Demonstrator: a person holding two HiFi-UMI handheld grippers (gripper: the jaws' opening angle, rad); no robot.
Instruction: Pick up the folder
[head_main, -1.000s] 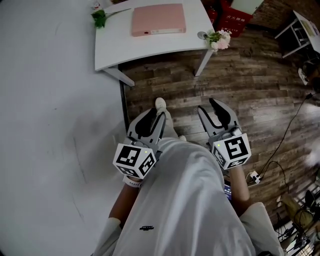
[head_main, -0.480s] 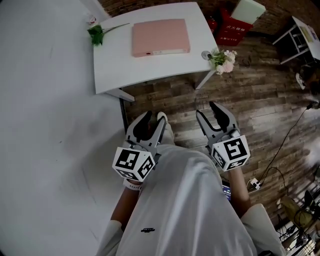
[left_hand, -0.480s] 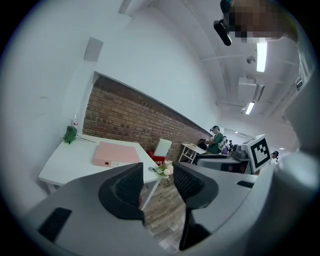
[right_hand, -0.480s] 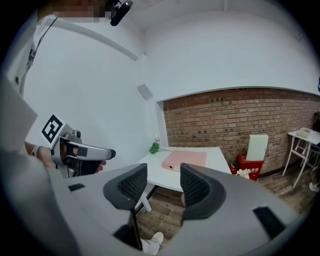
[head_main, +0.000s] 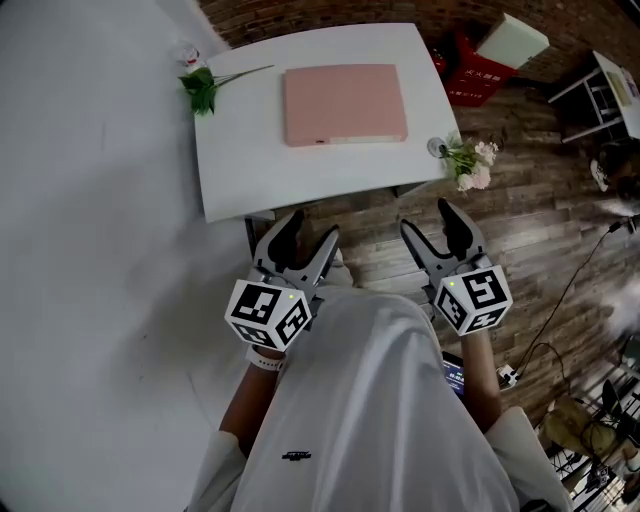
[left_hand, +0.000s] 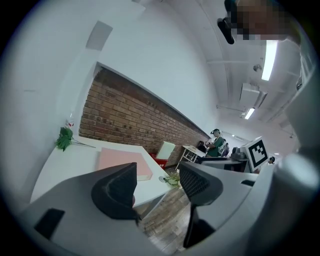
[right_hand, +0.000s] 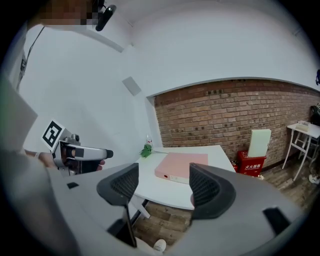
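A pink folder (head_main: 345, 103) lies flat on the white table (head_main: 240, 150), spine toward me. It also shows in the left gripper view (left_hand: 122, 161) and the right gripper view (right_hand: 182, 167). My left gripper (head_main: 308, 235) hovers just short of the table's near edge, over the wooden floor. My right gripper (head_main: 430, 222) is level with it, off the table's near right corner. Both have just been opening their jaws and stand open with nothing between them (left_hand: 157, 175) (right_hand: 164, 175). The folder is well ahead of both.
A green sprig (head_main: 200, 88) lies at the table's far left corner and a small bunch of flowers (head_main: 470, 162) at its near right corner. A red crate (head_main: 475, 70) with a white slab (head_main: 512, 40) stands beyond. A white wall runs along the left.
Both grippers have moved forward toward the table, which now sits closer and lower in the head view. Both pairs of jaws stand wider apart than before.
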